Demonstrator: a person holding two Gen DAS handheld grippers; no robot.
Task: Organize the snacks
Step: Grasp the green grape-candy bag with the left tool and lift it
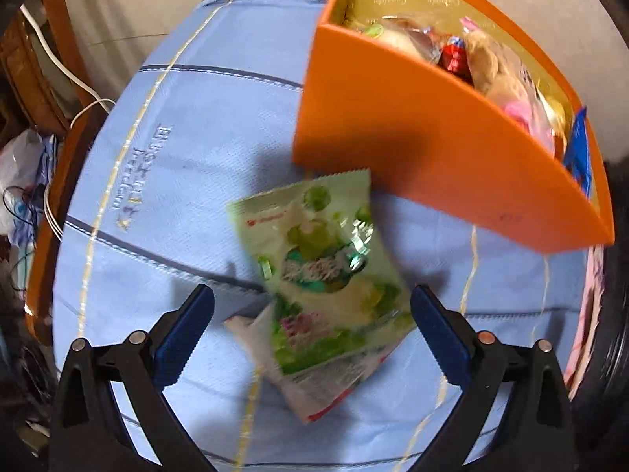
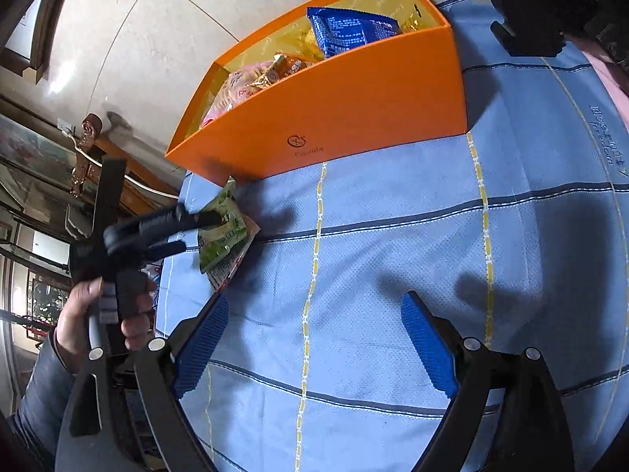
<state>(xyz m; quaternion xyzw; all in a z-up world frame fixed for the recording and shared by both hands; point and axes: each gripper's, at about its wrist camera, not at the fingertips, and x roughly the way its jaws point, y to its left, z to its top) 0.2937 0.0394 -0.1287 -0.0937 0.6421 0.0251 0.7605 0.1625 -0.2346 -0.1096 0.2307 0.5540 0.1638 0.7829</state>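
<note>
A green snack packet (image 1: 326, 267) lies on the blue tablecloth (image 1: 157, 196), just in front of an orange box (image 1: 412, 145) that holds several snack packets. My left gripper (image 1: 312, 306) is open, its jaws on either side of the green packet, not closed on it. In the right wrist view the left gripper (image 2: 196, 232) hovers at the green packet (image 2: 224, 244) beside the orange box (image 2: 334, 118). My right gripper (image 2: 314, 338) is open and empty over bare cloth. A second pale packet (image 1: 251, 322) peeks from under the green one.
The table edge and floor lie beyond the box (image 2: 137, 39). White cables (image 1: 59, 67) and wooden furniture stand at the left. A black object (image 2: 538, 11) sits at the cloth's far right corner. A blue packet (image 2: 350, 31) stands in the box.
</note>
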